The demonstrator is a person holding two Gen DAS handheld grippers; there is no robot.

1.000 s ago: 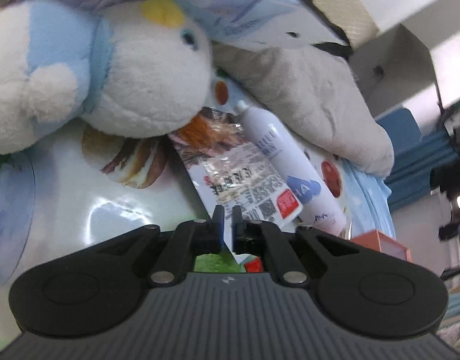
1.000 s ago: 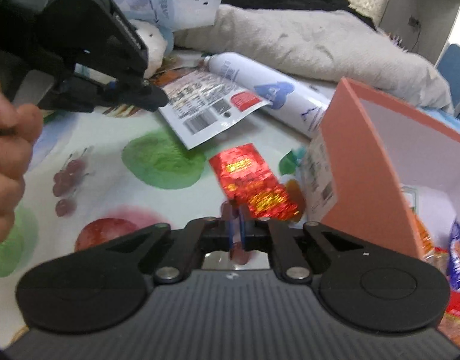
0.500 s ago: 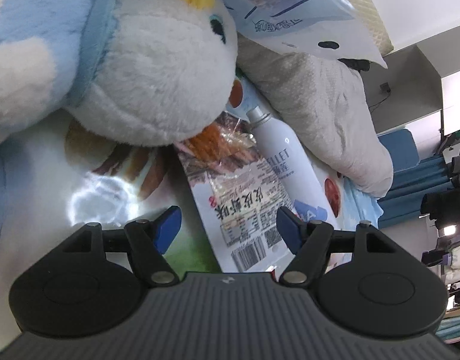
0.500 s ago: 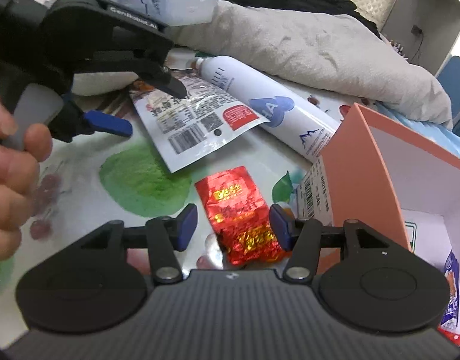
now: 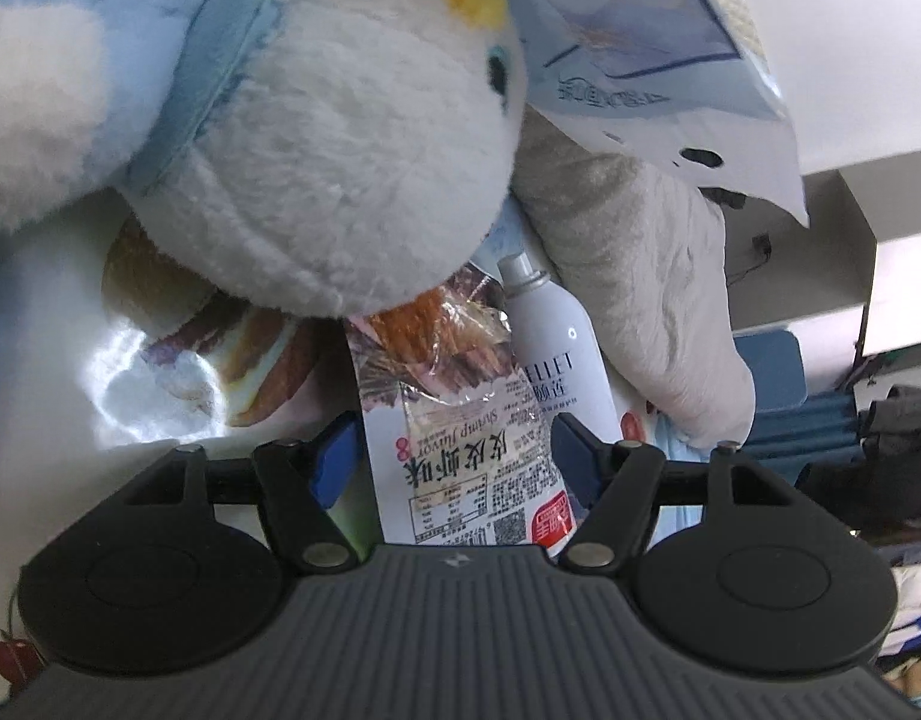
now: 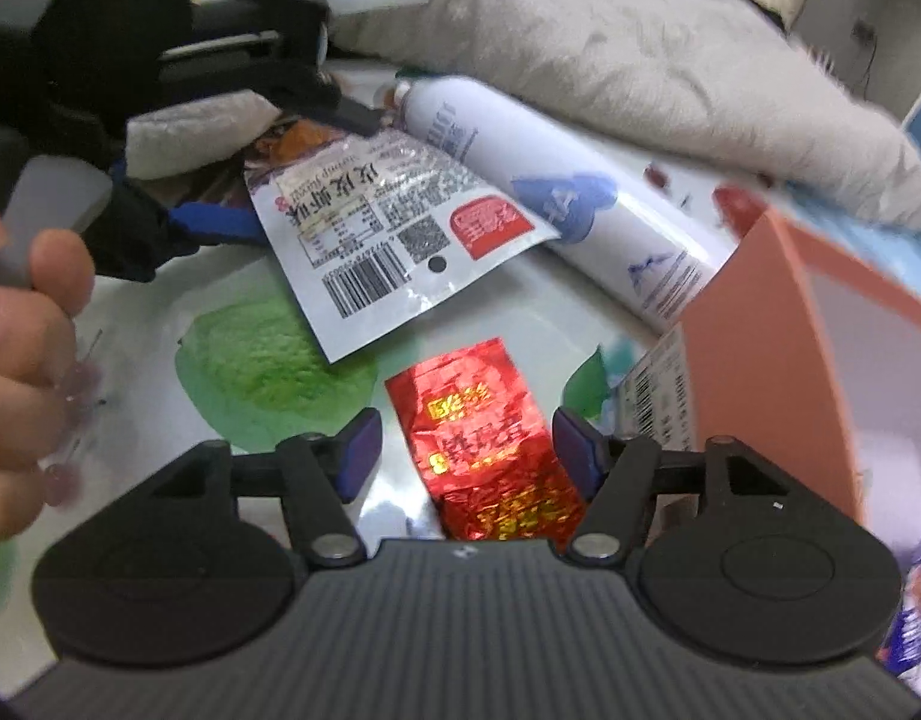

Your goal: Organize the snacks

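Plush white and blue, a stuffed toy (image 5: pixel 316 138) fills my left view. My left gripper (image 5: pixel 454 456) spreads wide around the shrimp snack bag (image 5: pixel 466 468), beside a white spray bottle (image 5: pixel 556 354). My right gripper (image 6: pixel 466 450) gapes equally wide around the red foil packet (image 6: pixel 484 438), near the orange box (image 6: pixel 772 360).

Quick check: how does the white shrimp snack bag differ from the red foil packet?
The white shrimp snack bag is flat, printed with a barcode, its far end under the plush toy; the red foil packet is puffy, shiny and lies uncovered. The bag sits between the open left gripper fingers, the packet between the open right gripper fingers. Both lie ungrasped on the fruit-print tablecloth.
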